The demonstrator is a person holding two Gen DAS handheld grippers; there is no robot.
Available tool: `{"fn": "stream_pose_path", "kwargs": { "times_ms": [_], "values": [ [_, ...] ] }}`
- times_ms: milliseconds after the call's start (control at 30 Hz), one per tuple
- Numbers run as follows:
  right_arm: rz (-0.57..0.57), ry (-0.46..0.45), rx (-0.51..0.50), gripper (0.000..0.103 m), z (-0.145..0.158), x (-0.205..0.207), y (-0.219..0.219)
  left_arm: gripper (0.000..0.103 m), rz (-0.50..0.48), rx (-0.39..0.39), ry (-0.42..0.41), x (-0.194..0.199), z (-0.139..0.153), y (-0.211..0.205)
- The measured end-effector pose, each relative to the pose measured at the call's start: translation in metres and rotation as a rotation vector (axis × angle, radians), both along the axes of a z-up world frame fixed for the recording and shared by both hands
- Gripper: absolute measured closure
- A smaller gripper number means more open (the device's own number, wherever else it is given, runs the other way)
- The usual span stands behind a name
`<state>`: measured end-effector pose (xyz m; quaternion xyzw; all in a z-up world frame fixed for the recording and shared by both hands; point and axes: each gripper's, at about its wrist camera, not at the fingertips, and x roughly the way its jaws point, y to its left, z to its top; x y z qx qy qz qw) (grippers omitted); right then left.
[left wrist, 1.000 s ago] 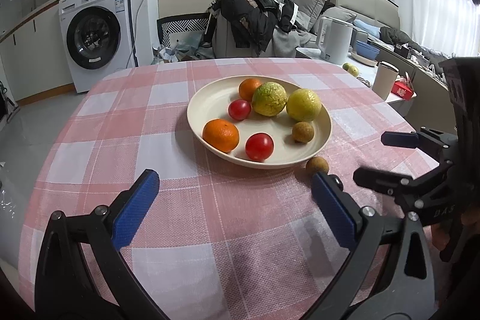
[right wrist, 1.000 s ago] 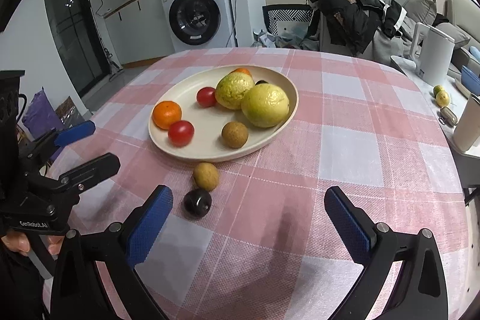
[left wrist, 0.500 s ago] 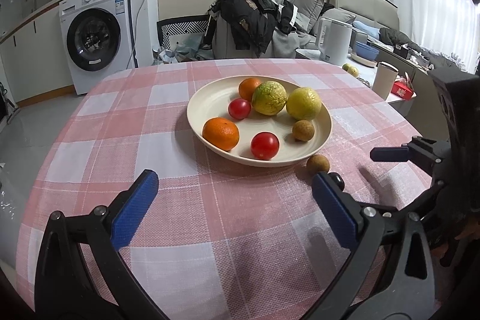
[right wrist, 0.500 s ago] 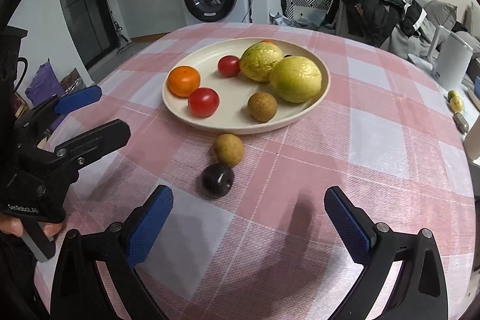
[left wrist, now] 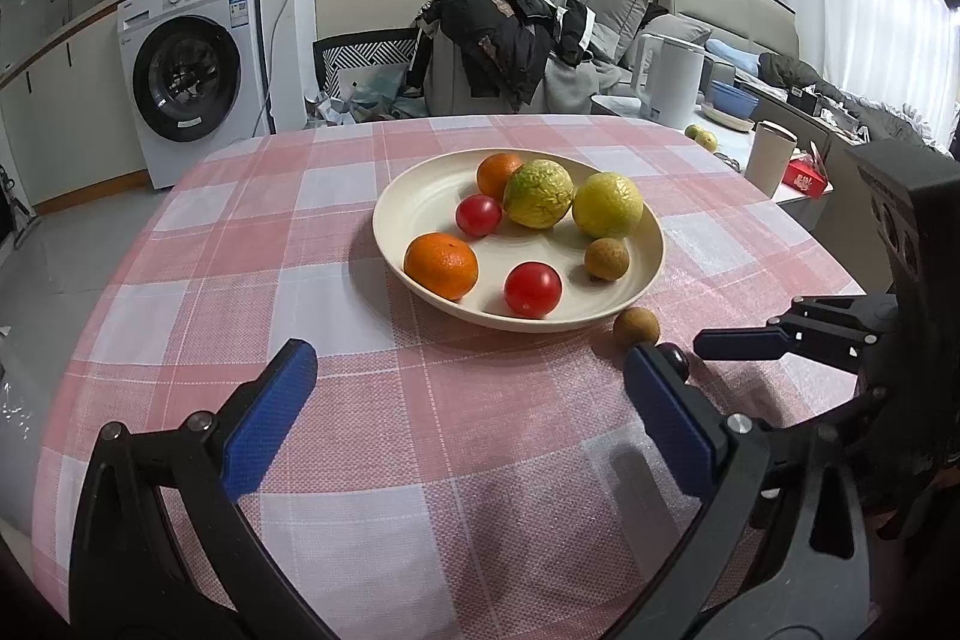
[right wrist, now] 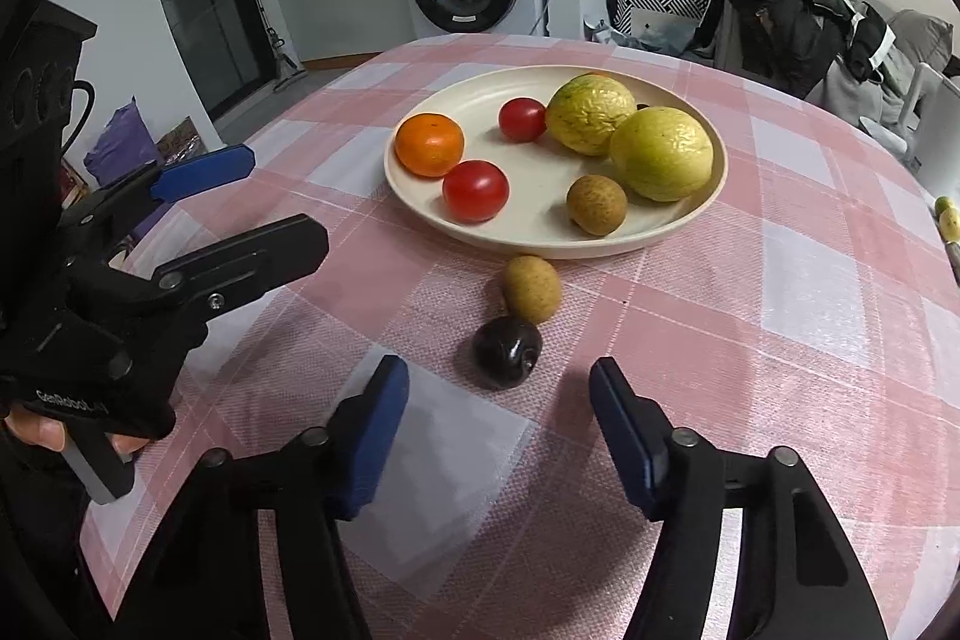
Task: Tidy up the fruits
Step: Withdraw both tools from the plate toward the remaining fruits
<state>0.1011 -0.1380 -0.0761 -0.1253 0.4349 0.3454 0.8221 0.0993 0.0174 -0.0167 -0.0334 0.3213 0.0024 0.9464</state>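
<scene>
A dark plum (right wrist: 507,352), glossy and round, lies on the pink-and-white checked tablecloth (right wrist: 810,340), touching a small tan fruit (right wrist: 532,288) with a rough skin that sits just outside the plate's near rim. The right gripper (right wrist: 498,436) points down at the plum with its blue pads on either side and just short of it; its jaws have just been closing and now stand about half open, gripping nothing, the plum ahead of the tips and not pressed. The cloth has a coarse woven texture and covers a round table. The plate (left wrist: 420,202) is wide, shallow and cream, and holds two oranges (left wrist: 441,265), two smooth red tomatoes (left wrist: 533,288), two large yellow-green fruits (left wrist: 538,194) with wrinkled rind, and another small tan fruit (left wrist: 606,259). The left gripper (left wrist: 468,400) hangs over bare cloth on the plate's other side, jaws wide apart and empty. Beyond the table stand a white washing machine (left wrist: 192,76) under a counter, a chair heaped with dark clothes (left wrist: 492,28), a sofa with grey cushions, and a side table with a white kettle (left wrist: 672,82) and a cup.
</scene>
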Motion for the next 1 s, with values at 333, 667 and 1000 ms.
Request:
{"fn": "stream_pose_path", "kwargs": {
  "times_ms": [333, 667, 1000],
  "values": [
    [-0.043, -0.019, -0.013, 0.063, -0.001, 0.008, 0.005, 0.001, 0.0, 0.001, 0.001, 0.0, 0.0, 0.0],
    [-0.026, -0.042, -0.042, 0.077, -0.002, 0.005, 0.013, 0.001, -0.001, 0.001, 0.004, 0.0, -0.002, -0.001],
    [-0.066, -0.059, 0.029, 0.077, 0.012, 0.005, -0.007, 0.001, 0.001, -0.011, 0.007, -0.001, -0.006, -0.001]
  ]
}}
